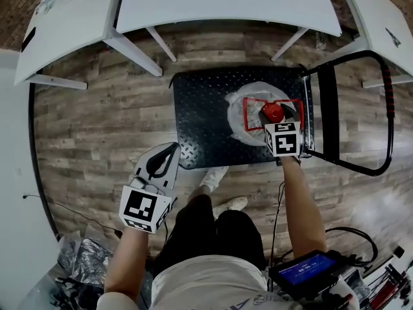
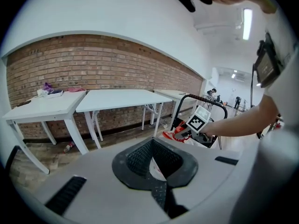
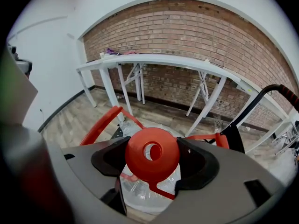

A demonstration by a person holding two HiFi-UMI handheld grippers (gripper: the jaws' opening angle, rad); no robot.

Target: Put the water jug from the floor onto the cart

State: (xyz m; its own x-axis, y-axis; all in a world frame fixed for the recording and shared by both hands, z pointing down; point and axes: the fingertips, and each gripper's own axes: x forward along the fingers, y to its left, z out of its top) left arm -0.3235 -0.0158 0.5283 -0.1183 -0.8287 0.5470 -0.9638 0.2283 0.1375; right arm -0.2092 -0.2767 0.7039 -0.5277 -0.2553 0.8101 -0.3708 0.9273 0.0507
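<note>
Red cap (image 3: 152, 154) of the jug (image 1: 240, 103) sits squarely between the black pads (image 3: 110, 158) of the right tongs (image 3: 153, 158), which are closed on it, one pad pressed against each side. The jug stands upright on the cart (image 1: 200, 121), at the right end of the black studded deck, close to the edge where the push bar (image 1: 389, 89) rises. Its clear body shows below the cap in the right gripper view, and a red carry frame (image 1: 251, 112) runs around the neck.

The left tongs (image 1: 166, 155) hang over the wooden floor (image 1: 97, 121) just off the deck's near left corner, well apart from the jug. In the left gripper view they are closed, the pads (image 2: 135, 157) meeting in a ring with nothing gripped between them. That view also looks across at the right tongs' marker cube (image 2: 198, 119) above the red of the jug, with the person's forearm (image 2: 243, 120) reaching in from the right.

White desks (image 1: 226, 2) stand beyond the cart's far edge, against a brick wall (image 3: 196, 36). The person's shoes (image 1: 216, 176) are planted on the floor just beside the deck's near edge.
</note>
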